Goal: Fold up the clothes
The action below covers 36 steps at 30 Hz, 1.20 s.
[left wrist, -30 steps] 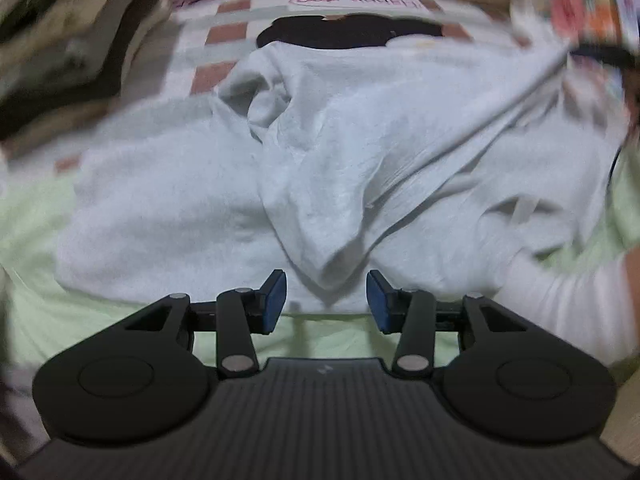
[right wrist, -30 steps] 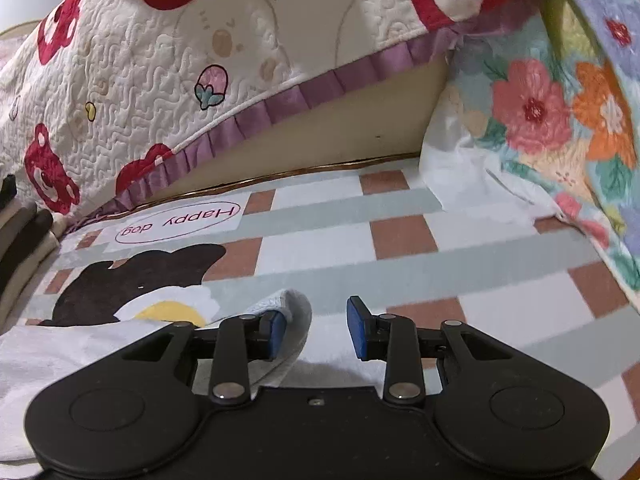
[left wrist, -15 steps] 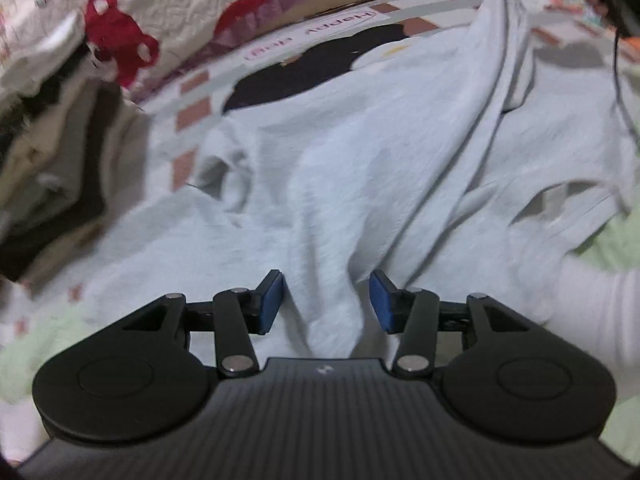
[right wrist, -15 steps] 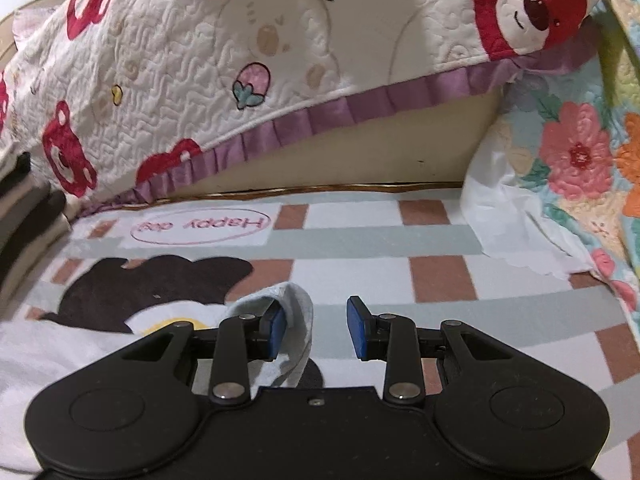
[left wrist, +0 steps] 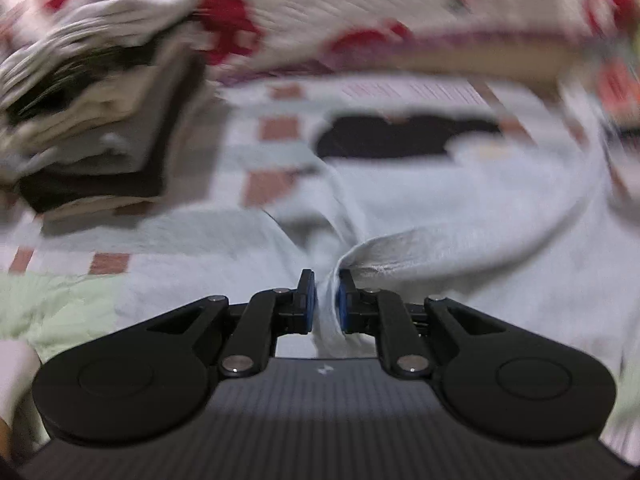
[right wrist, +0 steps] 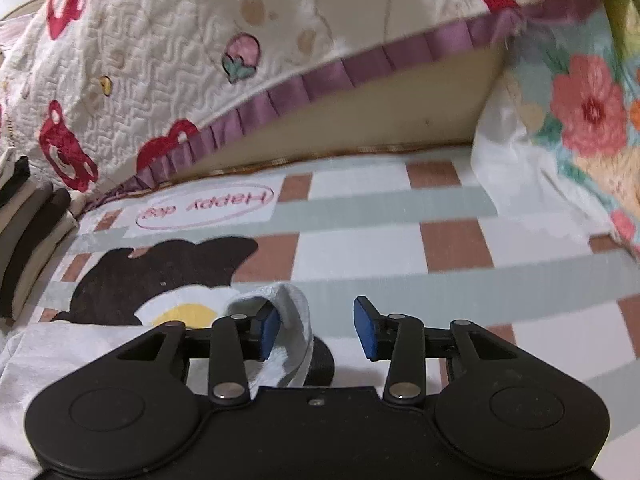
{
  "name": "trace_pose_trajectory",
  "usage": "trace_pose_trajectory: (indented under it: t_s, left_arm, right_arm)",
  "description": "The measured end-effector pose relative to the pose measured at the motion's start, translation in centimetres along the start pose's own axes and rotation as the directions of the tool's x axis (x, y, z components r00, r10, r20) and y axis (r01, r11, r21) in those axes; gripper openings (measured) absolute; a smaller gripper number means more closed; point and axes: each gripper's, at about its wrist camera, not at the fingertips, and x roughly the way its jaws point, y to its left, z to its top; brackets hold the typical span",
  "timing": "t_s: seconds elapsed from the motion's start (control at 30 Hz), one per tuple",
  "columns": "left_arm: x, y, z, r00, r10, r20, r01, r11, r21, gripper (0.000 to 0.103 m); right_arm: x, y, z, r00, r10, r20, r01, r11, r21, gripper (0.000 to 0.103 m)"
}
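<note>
A light grey garment lies rumpled on the checked bed sheet. My left gripper is shut on a bunched fold of it, with cloth pinched between the blue pads. In the right wrist view, my right gripper is open; a corner of the grey garment drapes over its left finger, and the rest of the cloth spreads to the lower left. The left wrist view is blurred by motion.
A stack of folded clothes sits at the left, also seen in the right wrist view. A bear-print quilt runs along the back. A floral quilt lies at the right. A pale green cover is at the near left.
My left gripper has closed on a fold of the grey garment and swung left towards the clothes stack. My right gripper stays open with the garment corner over its left finger.
</note>
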Motion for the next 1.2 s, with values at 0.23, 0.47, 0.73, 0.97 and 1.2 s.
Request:
trace_pose_trajectory:
  t_s: [0.23, 0.47, 0.73, 0.97, 1.2]
  left_arm:
    - [0.7, 5.8, 2.7, 0.996, 0.054, 0.074, -0.036, 0.973, -0.226, 0.006]
    - [2.3, 5.5, 0.1, 0.994, 0.094, 0.049, -0.081, 0.972, -0.221, 0.004]
    - [3.6, 5.1, -1.7, 0.996, 0.085, -0.024, -0.088, 0.968, -0.235, 0.004]
    - [3.6, 3.7, -1.3, 0.992, 0.111, -0.051, -0.118, 0.979, -0.164, 0.004]
    - [3.8, 3.5, -1.5, 0.992, 0.111, -0.064, -0.120, 0.980, -0.158, 0.004]
  right_arm:
    - [-0.3, 0.6, -0.5, 0.997, 0.023, -0.072, -0.028, 0.997, -0.068, 0.047]
    - [-1.3, 1.2, -1.7, 0.991, -0.119, -0.064, 0.110, 0.985, -0.131, 0.042]
    - [-1.2, 1.2, -0.8, 0.986, 0.160, -0.050, -0.160, 0.987, 0.001, 0.029]
    - [2.8, 2.3, -1.6, 0.975, 0.166, -0.147, -0.154, 0.984, 0.089, 0.032]
    - [3.3, 1.4, -3.7, 0.972, 0.182, -0.151, -0.148, 0.967, 0.210, 0.051]
